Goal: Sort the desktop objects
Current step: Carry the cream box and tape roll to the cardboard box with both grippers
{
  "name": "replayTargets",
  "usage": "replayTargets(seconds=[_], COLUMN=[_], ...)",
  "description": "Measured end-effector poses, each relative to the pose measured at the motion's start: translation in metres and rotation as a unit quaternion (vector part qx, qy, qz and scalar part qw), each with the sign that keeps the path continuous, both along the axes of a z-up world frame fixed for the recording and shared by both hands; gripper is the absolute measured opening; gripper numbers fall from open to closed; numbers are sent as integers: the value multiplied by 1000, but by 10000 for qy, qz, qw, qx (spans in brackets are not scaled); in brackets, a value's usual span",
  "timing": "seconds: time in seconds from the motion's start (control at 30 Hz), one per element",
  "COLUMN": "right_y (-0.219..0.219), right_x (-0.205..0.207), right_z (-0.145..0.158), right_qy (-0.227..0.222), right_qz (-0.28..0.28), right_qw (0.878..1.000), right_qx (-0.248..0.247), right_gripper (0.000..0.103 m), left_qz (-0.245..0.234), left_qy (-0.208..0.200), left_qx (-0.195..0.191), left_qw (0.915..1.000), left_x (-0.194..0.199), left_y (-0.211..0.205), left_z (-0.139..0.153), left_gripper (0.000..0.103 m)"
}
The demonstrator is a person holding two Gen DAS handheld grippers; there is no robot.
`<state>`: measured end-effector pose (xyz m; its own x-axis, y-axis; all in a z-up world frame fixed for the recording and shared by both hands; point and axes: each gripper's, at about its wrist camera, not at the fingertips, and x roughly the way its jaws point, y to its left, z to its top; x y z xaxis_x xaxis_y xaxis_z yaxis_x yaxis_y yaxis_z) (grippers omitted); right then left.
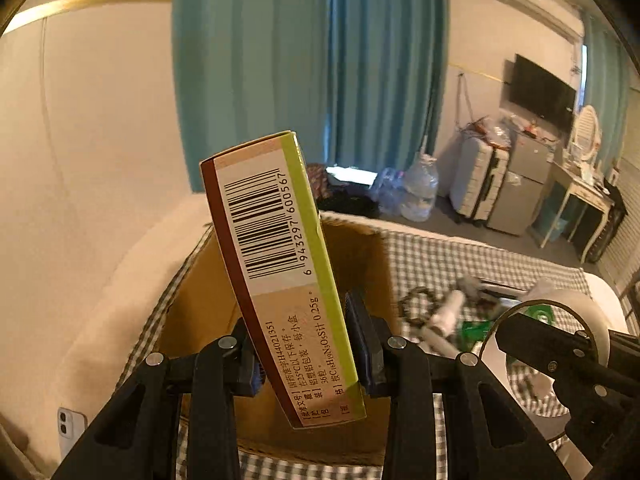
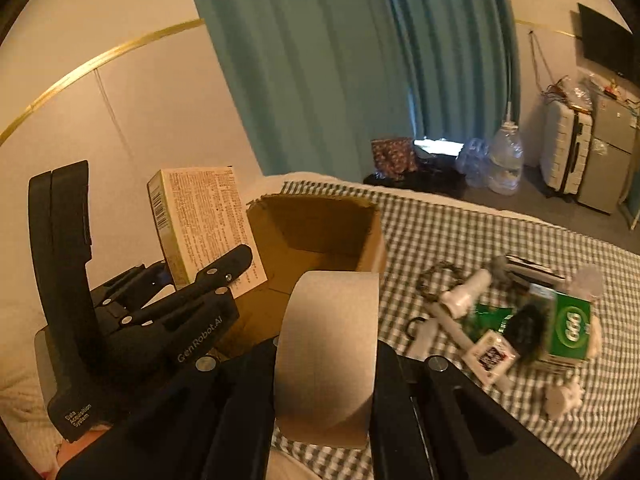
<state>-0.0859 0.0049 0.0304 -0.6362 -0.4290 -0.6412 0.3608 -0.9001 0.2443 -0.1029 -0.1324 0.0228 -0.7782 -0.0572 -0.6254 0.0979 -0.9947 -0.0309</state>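
Note:
My left gripper (image 1: 308, 352) is shut on a medicine box (image 1: 276, 260) with a barcode, a green edge and a brown edge. It holds the box upright above the open cardboard box (image 1: 360, 248). In the right wrist view the left gripper (image 2: 200, 276) and its medicine box (image 2: 200, 216) hang at the left rim of the cardboard box (image 2: 320, 224). My right gripper (image 2: 324, 412) is shut on a beige tape roll (image 2: 332, 320), which hides its fingertips. It holds the roll just in front of the cardboard box. In the left wrist view the tape roll (image 1: 576, 304) hangs on the right gripper (image 1: 536, 344).
A checkered cloth (image 2: 440, 220) covers the bed. To the right of the cardboard box lies a pile: a green box (image 2: 568, 328), a white tube (image 2: 464, 296), a dark chain (image 2: 436, 276) and small packets. A white phone (image 1: 70, 424) lies at the left.

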Motion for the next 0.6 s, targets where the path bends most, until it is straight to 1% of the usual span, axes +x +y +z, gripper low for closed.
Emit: replayTargets(seconds=[0.17, 0.27, 0.4, 0.43, 0.47, 0.5, 0.53, 0.57, 0.6], right_y=[-22, -33, -42, -42, -41, -38, -35, -32, -29], right_x=[-28, -39, -59, -64, -69, -73, -75, -75, -74], right_z=[-26, -36, -51, -51, -53, -54, -54, -52, -48], right_qy=[-280, -392, -609, -661, -733, -811, -805, -751, -662], right_qz=[154, 215, 201, 184, 156, 85, 3, -88, -138], right_qw=[9995, 9990, 9979, 9976, 9972, 9967, 9967, 9970, 9976], right_qx=[25, 42, 117, 81, 34, -45, -104, -147, -147], right_gripper=[1, 1, 2, 7, 21, 33, 56, 61, 62], left_qz=[99, 163, 108, 104, 156, 216, 286, 338, 337], left_qy=[-327, -498, -721, -765, -762, -749, -745, -724, -699], left_qx=[172, 194, 333, 286, 153, 60, -25, -61, -45], left_qw=[9993, 9984, 9968, 9966, 9969, 9969, 9968, 9968, 9970], left_x=[-13, -22, -32, -34, -35, -34, -32, -31, -29], left_y=[-22, -30, -38, -39, -39, -40, -42, -44, -43], left_z=[-32, -50, -65, -67, -68, -69, -70, -70, -68], left_gripper=[35, 35, 36, 40, 52, 61, 80, 84, 84])
